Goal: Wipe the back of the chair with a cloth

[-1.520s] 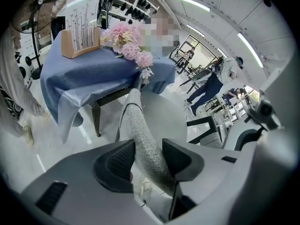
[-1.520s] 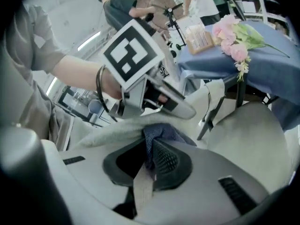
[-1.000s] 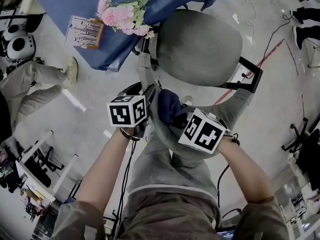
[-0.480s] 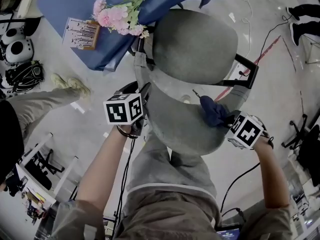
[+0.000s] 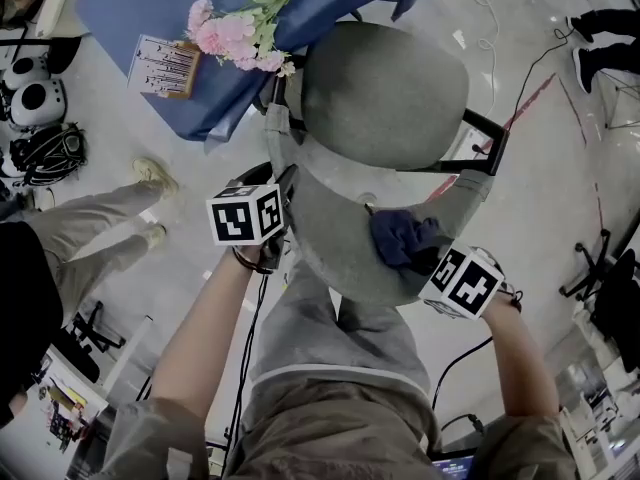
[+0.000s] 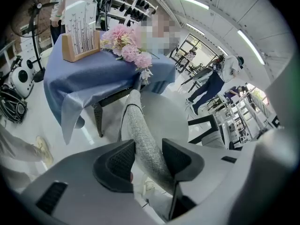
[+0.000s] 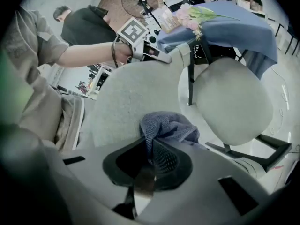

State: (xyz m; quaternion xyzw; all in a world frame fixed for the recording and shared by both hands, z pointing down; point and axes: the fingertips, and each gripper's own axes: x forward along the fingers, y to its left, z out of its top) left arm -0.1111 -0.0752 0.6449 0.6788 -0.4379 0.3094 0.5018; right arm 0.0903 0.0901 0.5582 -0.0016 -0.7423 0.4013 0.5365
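Note:
A grey fabric chair stands below me, its backrest curving toward me and its round seat beyond. My left gripper grips the backrest's left edge, a jaw on each side of the fabric. My right gripper is shut on a dark blue cloth and holds it against the rear face of the backrest, right of its middle.
A table under a blue cloth stands beyond the chair, with pink flowers and a wooden card holder on it. The chair's black armrest juts right. A bystander's legs are at left. Cables run across the floor.
My right gripper swept the cloth from the backrest's left part to its right edge, then back a little toward the middle. The left gripper kept its hold. The bystander at left stepped.

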